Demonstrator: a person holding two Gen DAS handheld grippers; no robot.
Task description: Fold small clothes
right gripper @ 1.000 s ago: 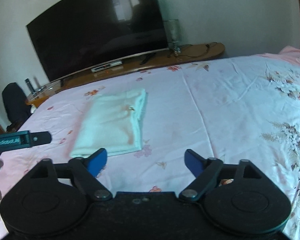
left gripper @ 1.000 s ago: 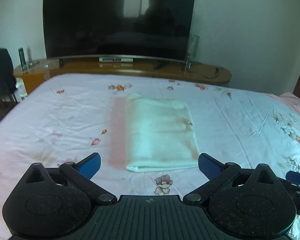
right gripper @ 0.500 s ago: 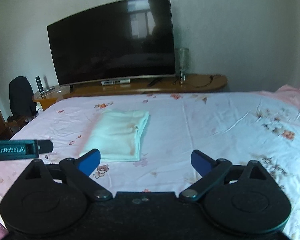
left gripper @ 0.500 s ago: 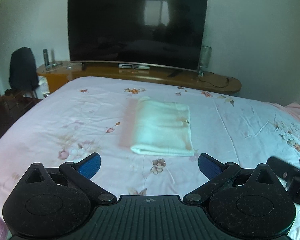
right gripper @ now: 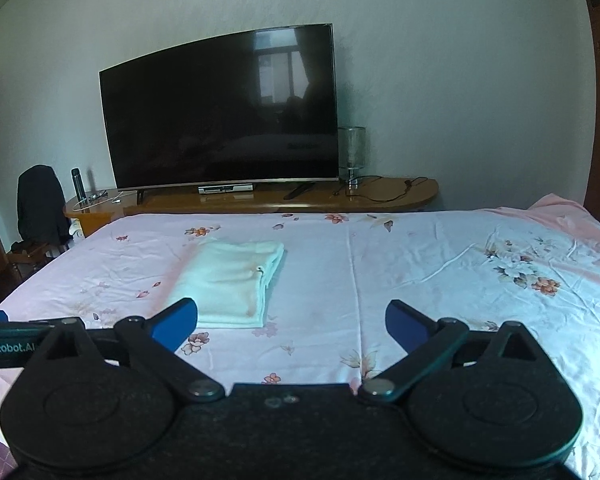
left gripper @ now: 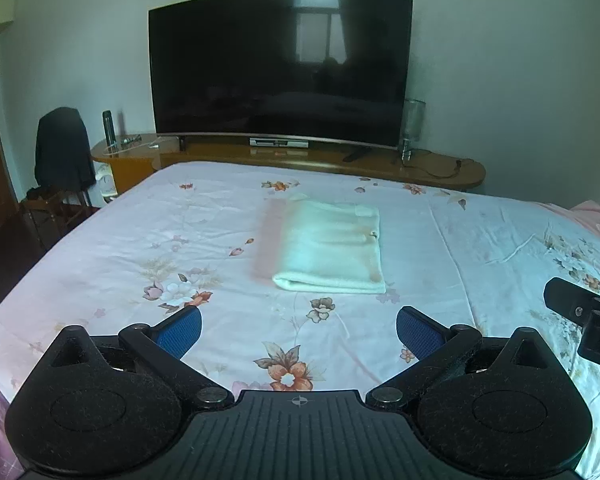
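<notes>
Centrally, pale folded cloth lying flat on floral bed sheet, left tongs spread and empty, right tongs just widened, empty, partial "enRobot.AI" label at nine o'clock, dark television at twelve.

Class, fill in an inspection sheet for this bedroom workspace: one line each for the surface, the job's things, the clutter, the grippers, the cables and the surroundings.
Surface: bed under a pale floral sheet, lightly creased on the right.
Job's things: one folded white garment lying flat near the middle of the bed, folded edge toward the camera.
Clutter: nothing seen on the bed besides the garment.
Grippers: left gripper open, nothing between its fingers; right gripper open, its jaws having just been opening, nothing between them. Both are apart from the garment.
Cables: a dark cable lies on the wooden stand.
Surroundings: large dark television, glass lamp, dark bottle, chair draped with dark clothing.
</notes>
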